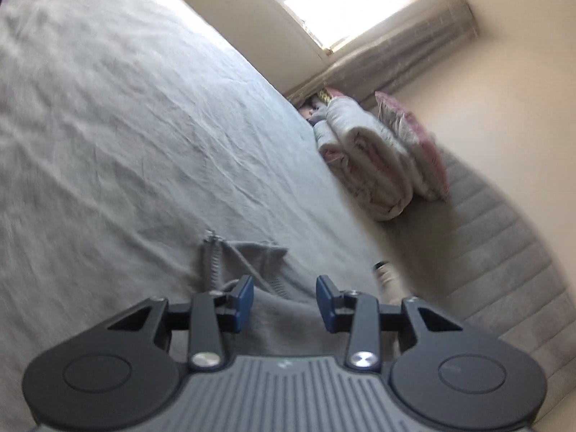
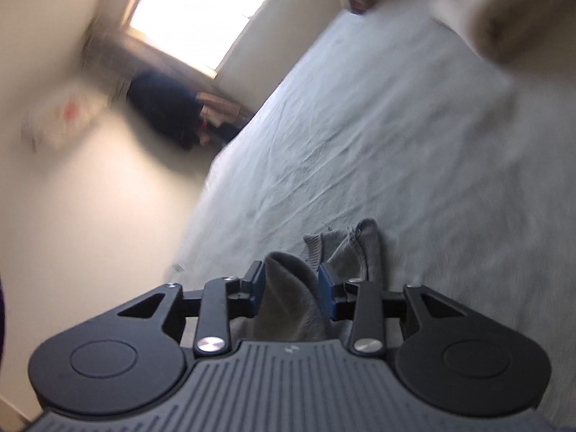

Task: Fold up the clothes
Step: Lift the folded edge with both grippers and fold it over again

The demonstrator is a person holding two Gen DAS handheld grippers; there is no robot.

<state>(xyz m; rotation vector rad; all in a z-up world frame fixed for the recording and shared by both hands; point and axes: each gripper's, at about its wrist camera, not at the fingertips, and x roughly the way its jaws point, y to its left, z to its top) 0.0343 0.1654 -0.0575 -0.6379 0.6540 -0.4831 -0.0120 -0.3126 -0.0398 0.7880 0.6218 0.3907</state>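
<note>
A grey zip-up garment [image 1: 248, 255] lies crumpled on the pale grey bed sheet [image 1: 126, 126], its zipper and a drawstring showing just past my left gripper [image 1: 284, 298]. That gripper's blue pads stand apart above the cloth and press on nothing. In the right wrist view another part of the grey garment [image 2: 363, 248] is bunched on the sheet [image 2: 396, 144]. One fold of it rises between the parted pads of my right gripper [image 2: 291, 284]. The fold looks slack, not pinched.
Folded pale blankets [image 1: 370, 165] and a pink pillow [image 1: 410, 126] are stacked at the bed's far right, by a ribbed padded edge [image 1: 504, 270]. A dark bundle [image 2: 165, 108] sits beyond the bed under the window. A blurred pale shape [image 2: 504, 18] fills the upper right.
</note>
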